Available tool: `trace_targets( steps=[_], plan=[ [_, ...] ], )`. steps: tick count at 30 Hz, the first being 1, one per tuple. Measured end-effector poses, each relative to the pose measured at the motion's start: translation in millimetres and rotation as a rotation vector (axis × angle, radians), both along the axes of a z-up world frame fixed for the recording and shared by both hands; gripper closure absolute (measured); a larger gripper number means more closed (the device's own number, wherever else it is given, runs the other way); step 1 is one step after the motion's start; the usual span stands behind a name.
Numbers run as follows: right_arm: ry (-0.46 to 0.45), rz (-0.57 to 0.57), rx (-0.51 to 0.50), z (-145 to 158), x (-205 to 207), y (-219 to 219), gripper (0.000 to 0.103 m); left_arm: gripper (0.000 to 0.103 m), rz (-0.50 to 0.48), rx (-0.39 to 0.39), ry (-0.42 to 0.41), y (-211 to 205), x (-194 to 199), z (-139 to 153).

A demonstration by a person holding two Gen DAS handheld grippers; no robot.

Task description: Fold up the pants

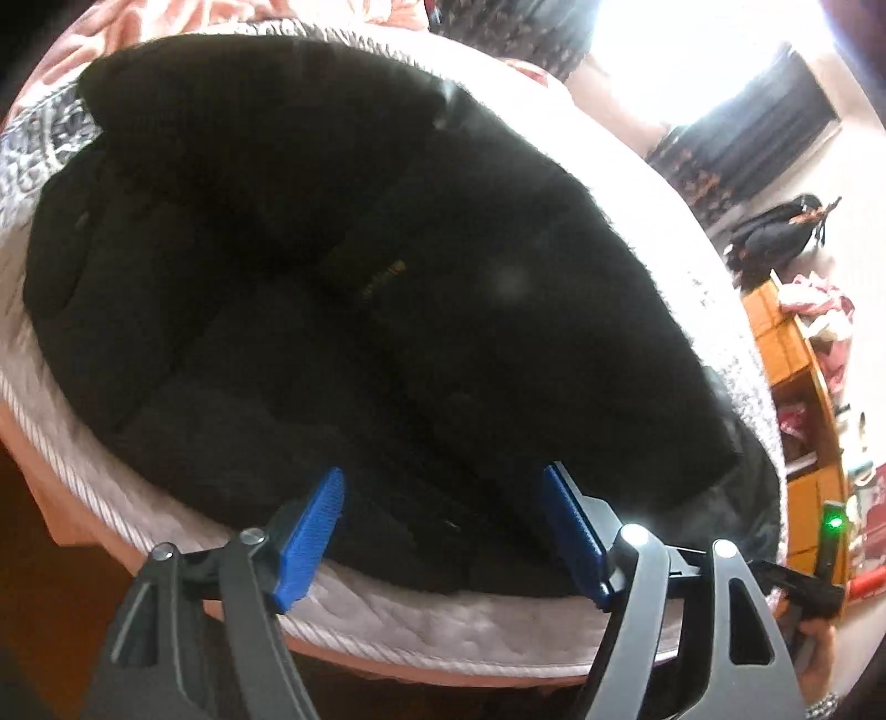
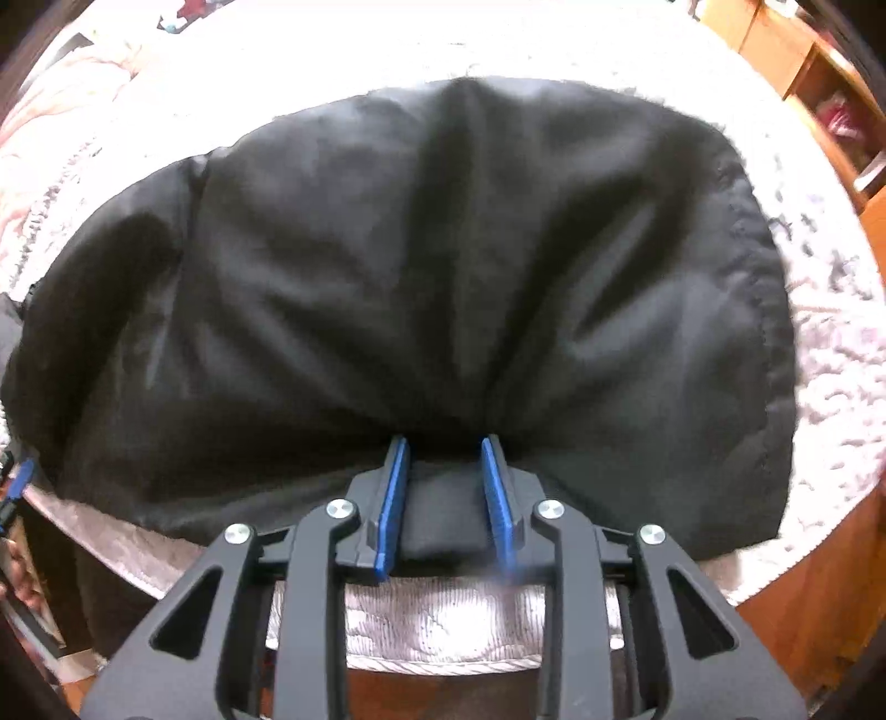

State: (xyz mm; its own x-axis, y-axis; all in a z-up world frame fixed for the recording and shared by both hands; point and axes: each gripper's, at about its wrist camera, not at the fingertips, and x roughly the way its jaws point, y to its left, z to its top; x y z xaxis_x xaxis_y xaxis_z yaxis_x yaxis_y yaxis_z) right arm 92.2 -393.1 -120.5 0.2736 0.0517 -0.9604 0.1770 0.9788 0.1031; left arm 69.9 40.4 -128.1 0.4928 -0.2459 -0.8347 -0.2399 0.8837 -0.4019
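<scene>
The black pants [image 1: 343, 266] lie spread on a white quilted bed cover [image 1: 443, 620], near its front edge. My left gripper [image 1: 443, 487] is open, its blue pads [image 1: 310, 531] wide apart over the near edge of the pants, holding nothing. In the right wrist view the pants [image 2: 421, 266] bunch into creases that run toward my right gripper [image 2: 443, 448]. Its blue pads [image 2: 393, 498] stand partly closed with a fold of black cloth between them at the near edge. The left gripper's tip [image 2: 22, 482] shows at the far left edge.
The bed cover [image 2: 830, 343] ends in a corded edge close in front. A wooden shelf unit [image 1: 797, 354] with cloth items stands to the right. A dark bag [image 1: 775, 232] lies on the floor beyond. Patterned pink bedding [image 1: 138, 22] lies at the far side.
</scene>
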Motion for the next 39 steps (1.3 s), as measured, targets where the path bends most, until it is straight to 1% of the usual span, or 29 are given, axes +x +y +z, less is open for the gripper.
trace_targets(
  steps=[1, 2, 4, 6, 9, 11, 12, 14, 16, 17, 19, 21, 26, 28, 30, 31, 32, 33, 34, 35, 38, 39],
  plan=[
    [-0.018, 0.009, -0.029, 6, 0, 7, 0.068, 0.029, -0.006, 0.004, 0.018, -1, 6, -2],
    [-0.034, 0.021, -0.039, 11, 0, 14, 0.064, 0.029, -0.015, -0.009, 0.03, 0, 13, -5],
    [-0.072, 0.073, -0.038, 25, 1, 35, 0.064, 0.028, -0.008, -0.034, 0.038, 6, 14, -5],
    [-0.118, 0.127, -0.032, 42, 3, 59, 0.064, 0.028, 0.002, -0.077, 0.034, 5, 23, -4],
    [-0.157, 0.24, 0.042, 58, 9, 101, 0.064, 0.027, 0.036, -0.13, 0.037, 6, 32, -6],
    [-0.157, 0.308, 0.081, 59, 13, 127, 0.065, 0.027, 0.061, -0.178, 0.046, 7, 37, -9],
    [-0.149, 0.346, 0.092, 57, 15, 143, 0.065, 0.027, 0.067, -0.188, 0.048, 7, 38, -10],
    [-0.133, 0.392, 0.081, 50, 18, 169, 0.065, 0.026, 0.072, -0.199, 0.05, 5, 42, -9],
    [-0.092, 0.421, 0.062, 35, 25, 187, 0.065, 0.026, 0.083, -0.212, 0.05, 4, 45, -10],
    [-0.074, 0.42, 0.048, 31, 29, 189, 0.064, 0.025, 0.092, -0.22, 0.048, 6, 47, -9],
    [-0.028, 0.413, 0.008, 12, 35, 194, 0.064, 0.025, 0.115, -0.238, 0.052, 8, 50, -8],
    [-0.025, 0.406, 0.014, 5, 36, 193, 0.063, 0.025, 0.14, -0.24, 0.056, 19, 47, -10],
    [-0.019, 0.409, 0.018, 3, 40, 197, 0.063, 0.025, 0.186, -0.287, 0.032, 31, 58, -10],
    [-0.02, 0.414, 0.013, 2, 43, 193, 0.062, 0.025, 0.218, -0.34, 0.02, 31, 65, -12],
    [-0.021, 0.415, 0.012, 2, 43, 195, 0.062, 0.027, 0.247, -0.372, 0.027, 27, 73, -12],
    [-0.021, 0.416, 0.013, 3, 40, 190, 0.061, 0.032, 0.269, -0.389, 0.021, 25, 73, -13],
    [-0.02, 0.415, 0.015, 3, 41, 190, 0.061, 0.063, 0.289, -0.388, -0.01, 22, 70, -13],
    [-0.02, 0.416, 0.016, 2, 39, 187, 0.061, 0.077, 0.288, -0.368, -0.011, 19, 71, -12],
    [-0.02, 0.416, 0.017, 2, 38, 186, 0.061, 0.082, 0.293, -0.345, -0.009, 14, 73, -12],
    [-0.021, 0.417, 0.018, -2, 36, 185, 0.06, 0.092, 0.294, -0.341, -0.014, 10, 73, -11],
    [-0.021, 0.421, 0.024, -2, 34, 181, 0.059, 0.099, 0.302, -0.305, -0.05, -12, 75, -4],
    [-0.02, 0.422, 0.026, -3, 34, 181, 0.058, 0.1, 0.305, -0.29, -0.07, -22, 72, 3]
  ],
)
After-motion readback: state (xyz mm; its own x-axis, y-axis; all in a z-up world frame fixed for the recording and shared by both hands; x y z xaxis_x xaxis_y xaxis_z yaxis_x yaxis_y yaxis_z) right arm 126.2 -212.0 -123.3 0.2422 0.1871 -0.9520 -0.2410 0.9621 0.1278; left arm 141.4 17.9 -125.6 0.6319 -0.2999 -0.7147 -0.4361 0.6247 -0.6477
